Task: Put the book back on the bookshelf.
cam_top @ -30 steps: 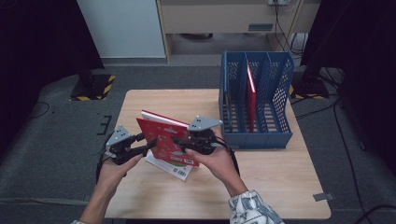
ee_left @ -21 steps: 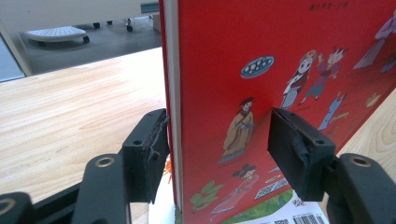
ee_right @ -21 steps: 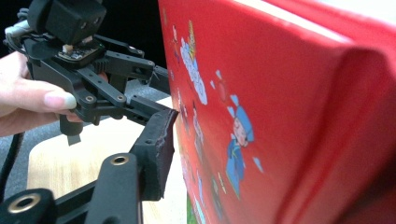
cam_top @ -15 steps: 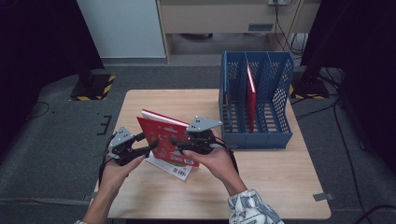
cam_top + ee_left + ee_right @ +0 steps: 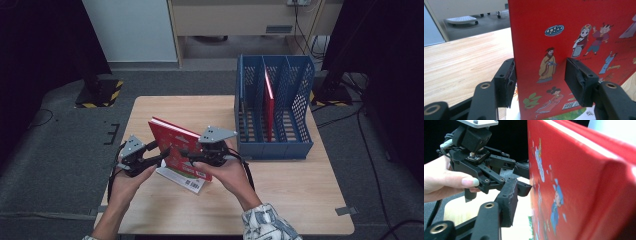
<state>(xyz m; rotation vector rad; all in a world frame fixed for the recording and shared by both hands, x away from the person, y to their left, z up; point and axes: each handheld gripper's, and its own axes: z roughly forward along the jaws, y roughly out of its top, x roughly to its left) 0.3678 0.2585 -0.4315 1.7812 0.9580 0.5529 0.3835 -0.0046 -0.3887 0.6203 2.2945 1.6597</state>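
A red picture book [image 5: 175,145] stands tilted at the table's middle left, its lower edge on a flat white book [image 5: 186,182]. My left gripper [image 5: 162,151] reaches it from the left. In the left gripper view [image 5: 539,80] the cover [image 5: 574,30] lies across the gap, one jaw just past the book's edge and the other in front of the cover. My right gripper [image 5: 186,157] comes from the right; its near finger [image 5: 507,202] stands a gap off the cover [image 5: 574,182], and the far jaw is hidden. Both grippers' jaws have just been closing with the book between them.
A blue slotted file rack [image 5: 275,147] stands at the table's right rear with another red book [image 5: 269,102] upright in a middle slot. Bare wooden table [image 5: 290,200] lies in front of the rack. Dark floor surrounds the table.
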